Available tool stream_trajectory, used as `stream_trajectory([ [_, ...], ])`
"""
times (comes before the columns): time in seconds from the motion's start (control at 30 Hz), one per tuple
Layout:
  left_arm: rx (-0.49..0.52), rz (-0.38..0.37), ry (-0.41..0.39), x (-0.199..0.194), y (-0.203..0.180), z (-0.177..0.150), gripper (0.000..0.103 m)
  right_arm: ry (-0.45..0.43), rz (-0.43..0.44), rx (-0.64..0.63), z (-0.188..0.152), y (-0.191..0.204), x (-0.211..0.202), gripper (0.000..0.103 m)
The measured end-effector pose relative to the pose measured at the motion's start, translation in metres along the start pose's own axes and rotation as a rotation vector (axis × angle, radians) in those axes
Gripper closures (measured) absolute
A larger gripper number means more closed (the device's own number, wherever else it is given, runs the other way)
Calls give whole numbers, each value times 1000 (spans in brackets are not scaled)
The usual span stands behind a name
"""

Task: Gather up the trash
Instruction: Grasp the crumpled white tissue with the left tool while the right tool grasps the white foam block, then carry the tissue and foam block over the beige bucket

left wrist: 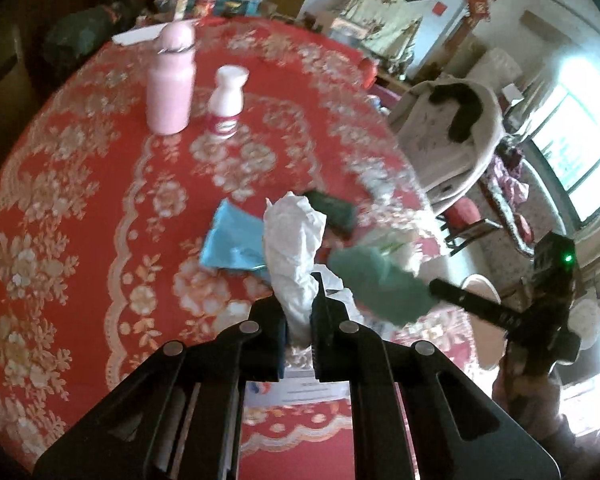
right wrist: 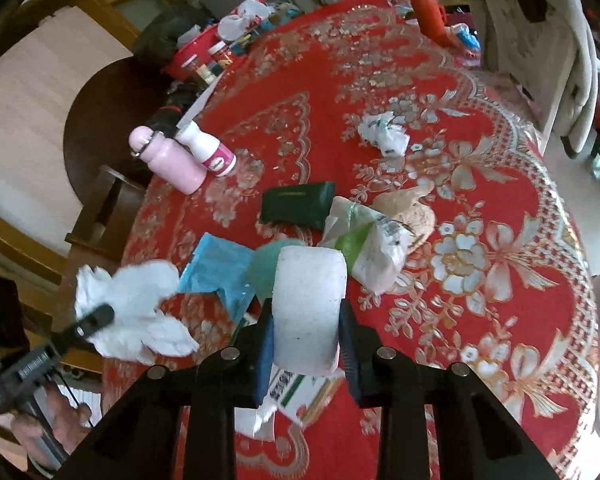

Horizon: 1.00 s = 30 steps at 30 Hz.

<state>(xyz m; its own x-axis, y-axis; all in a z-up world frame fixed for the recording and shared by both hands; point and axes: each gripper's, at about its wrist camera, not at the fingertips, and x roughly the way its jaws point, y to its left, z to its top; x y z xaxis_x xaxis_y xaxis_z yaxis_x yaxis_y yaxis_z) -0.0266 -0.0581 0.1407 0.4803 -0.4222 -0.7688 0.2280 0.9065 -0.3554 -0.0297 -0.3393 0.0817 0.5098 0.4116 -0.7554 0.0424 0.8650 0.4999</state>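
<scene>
A: Nearest, what does each claw hold?

B: The left claw [left wrist: 300, 308] is clamped on a crumpled white tissue [left wrist: 294, 248], raised above the red worktop [left wrist: 80, 208]. The right claw [right wrist: 306, 332] grips a pale sponge [right wrist: 310, 304] – its green side faces away.

A: And just past them?

B: A blue wrapper [right wrist: 216, 268] lies flat, beside a torn white-and-green bag [right wrist: 370, 248]. A dark green box [right wrist: 296, 202] sits just behind those.

A: Farther out?

B: Another crumpled paper [right wrist: 384, 134] lies alone, well apart. A pink bottle [left wrist: 170, 80] and a white bottle [left wrist: 226, 100] stand side by side – beyond them, clutter at the worktop's far edge.
</scene>
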Motion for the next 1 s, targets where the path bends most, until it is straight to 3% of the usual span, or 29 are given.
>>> stream_trajectory([
  [0.23, 66, -39, 0, 7, -54, -3, 96, -22, 43, 29, -14, -23, -39, 75],
  [0.33, 82, -48, 11, 15, -70, -7, 96, 29, 59, 52, -19, -35, -40, 75],
  [0.83, 119, -77, 35, 26, -107, -24, 96, 87, -76, 97, -64, -92, -57, 74],
  [0.9, 120, -78, 36, 26, -109, -25, 96, 97, -110, 113, -66, -102, -56, 54],
  [1.0, 126, -80, 41, 27, -112, -26, 96, 119, -120, 154, -72, -116, -50, 53],
])
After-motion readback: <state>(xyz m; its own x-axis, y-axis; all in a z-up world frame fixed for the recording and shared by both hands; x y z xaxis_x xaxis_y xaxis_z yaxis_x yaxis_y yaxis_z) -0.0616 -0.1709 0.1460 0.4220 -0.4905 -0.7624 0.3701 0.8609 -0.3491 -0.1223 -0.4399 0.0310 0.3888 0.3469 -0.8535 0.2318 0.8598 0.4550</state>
